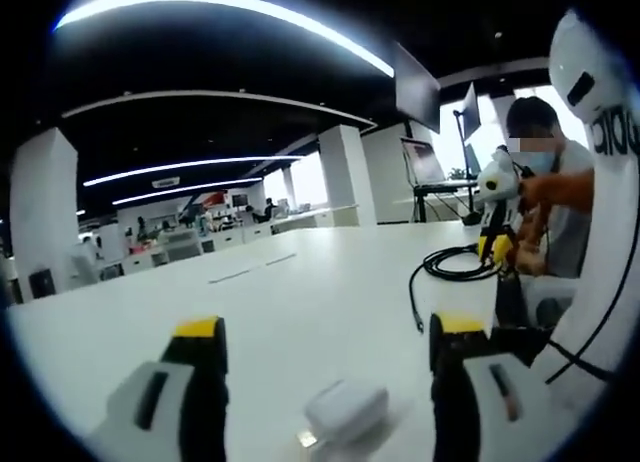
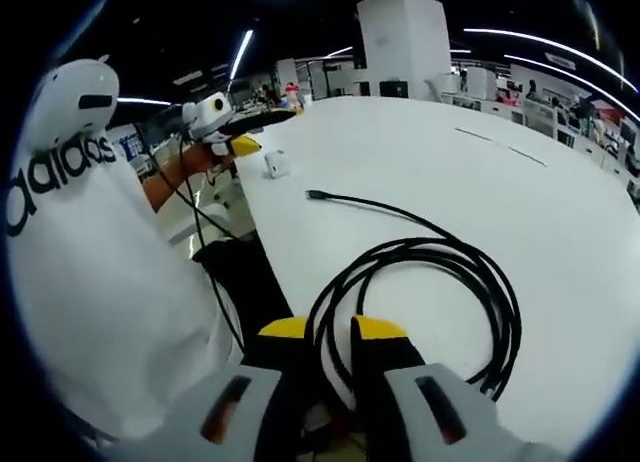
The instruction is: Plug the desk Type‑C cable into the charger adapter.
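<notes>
Seemingly, my right gripper (image 2: 334, 344) pinched the coiled black cable (image 2: 440, 272); my left gripper (image 1: 328, 344) stood wide around the white rounded-block adapter (image 1: 345, 410).

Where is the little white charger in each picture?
Left gripper view: the white charger lies on the white table at the bottom, between the two jaws of this view's own gripper.
Right gripper view: the charger is small, upper left, on the table near its edge, beside the other gripper.
Shared landmark: the coiled black cable.
</notes>
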Available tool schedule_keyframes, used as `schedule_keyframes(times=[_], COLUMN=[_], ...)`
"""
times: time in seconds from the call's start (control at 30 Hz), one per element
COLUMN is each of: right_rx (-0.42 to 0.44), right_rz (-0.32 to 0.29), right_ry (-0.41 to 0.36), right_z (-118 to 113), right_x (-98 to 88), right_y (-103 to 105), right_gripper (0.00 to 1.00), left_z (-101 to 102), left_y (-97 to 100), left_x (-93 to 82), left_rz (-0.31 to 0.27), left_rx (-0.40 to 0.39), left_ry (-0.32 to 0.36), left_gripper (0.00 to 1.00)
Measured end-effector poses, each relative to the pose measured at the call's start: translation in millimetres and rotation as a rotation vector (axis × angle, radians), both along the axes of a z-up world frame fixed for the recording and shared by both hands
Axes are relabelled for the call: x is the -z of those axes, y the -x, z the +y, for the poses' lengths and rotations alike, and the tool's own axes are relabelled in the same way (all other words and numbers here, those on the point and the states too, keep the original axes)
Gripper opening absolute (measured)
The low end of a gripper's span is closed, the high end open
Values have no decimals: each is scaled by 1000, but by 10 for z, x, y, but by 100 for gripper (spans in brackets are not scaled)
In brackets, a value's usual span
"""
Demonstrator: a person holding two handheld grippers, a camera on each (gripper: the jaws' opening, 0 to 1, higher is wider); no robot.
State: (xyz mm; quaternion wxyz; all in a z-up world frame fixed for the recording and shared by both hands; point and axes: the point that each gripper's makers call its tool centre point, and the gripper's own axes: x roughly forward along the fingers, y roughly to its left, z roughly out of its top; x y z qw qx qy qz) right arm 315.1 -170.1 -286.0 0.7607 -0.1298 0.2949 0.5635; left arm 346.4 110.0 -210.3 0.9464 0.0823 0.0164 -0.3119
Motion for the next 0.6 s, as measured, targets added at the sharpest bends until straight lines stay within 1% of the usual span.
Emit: schedule_keyframes(times=[0.07, 0.1, 0.17, 0.2, 0.23, 0.33, 0.4, 0.47, 0.53, 0.57, 0.6], right_rx=[-1, -19, -40, -53, -60, -103, -136, -174, -201, -212, -237], right_rz=[-28, -64, -106, -123, -135, -161, -174, -191, -204, -209, -213], right_ry=[-11, -20, -22, -25, -29, -40, -34, -24, -9, -6, -2], right_z=[32, 76, 138, 186, 225, 359, 447, 520, 600, 629, 688], right_x=[-37, -80, -125, -148, -167, -212, -220, -218, -211, -210, -209], right_y=[-40, -67, -96, -114, -136, -171, -188, -195, -221, -227, -228], right_gripper=[14, 14, 14, 14, 14, 14, 14, 14, 14, 14, 14], left_z=[9, 12, 7, -3, -2, 3, -2, 11, 35, 44, 67], left_y=[5, 11, 25, 34, 40, 41, 66, 84, 81, 80, 70], left_x=[38, 67, 107, 120, 147, 176, 225, 294, 337, 349, 353], left_rz=[17, 29, 46, 49, 59, 75, 110, 140, 155, 161, 153], left_rx=[13, 28, 56, 70, 81, 106, 132, 156, 163, 166, 170], left_ry=[-22, -43, -69, -78, -95, -102, -113, -153, -185, -195, -215], left_gripper=[79, 77, 74, 71, 66, 58, 53, 51, 51, 51, 51])
